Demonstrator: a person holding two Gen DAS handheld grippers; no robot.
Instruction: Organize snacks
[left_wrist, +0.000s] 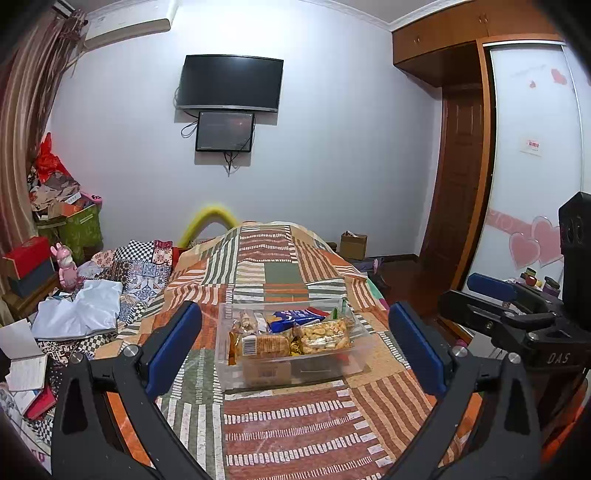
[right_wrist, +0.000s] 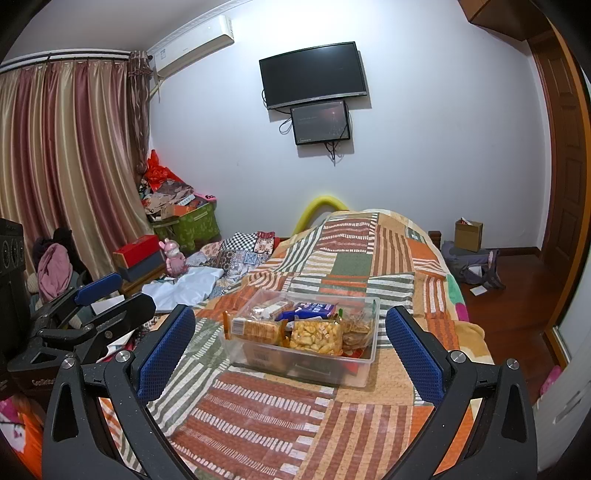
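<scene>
A clear plastic box (left_wrist: 291, 354) sits on a patchwork bedspread (left_wrist: 288, 424) in orange, green and brown stripes, near the front end of the bed. It holds the snacks: a packet of yellow puffed pieces (left_wrist: 325, 336) on the right, a packet of brown crackers (left_wrist: 260, 345) with a barcode on the left, and a blue packet (left_wrist: 295, 317) lying behind them toward the far side. More wrappers sit at the back of the box, too crowded to tell apart.

The left gripper (left_wrist: 295, 350) hangs above the near part of the bed with its blue-padded fingers spread wide and nothing between them; the box lies just beyond the fingertips, centred in the gap. The right gripper (right_wrist: 291, 350) is likewise wide apart and empty, with the box (right_wrist: 306, 354) ahead of it and a little right of centre. In the right wrist view the left gripper shows at the left edge, and in the left wrist view the right gripper (left_wrist: 495, 291) shows at the right edge, so the two are side by side, apart from each other.

Far off on the wall hang a dark television (left_wrist: 231, 83) and a smaller screen (left_wrist: 225, 131) just below it. To the left of the bed are striped curtains (right_wrist: 66, 155), a pink rabbit figure (right_wrist: 174, 258) and piled boxes. A wooden door (left_wrist: 458, 177) stands on the right.
</scene>
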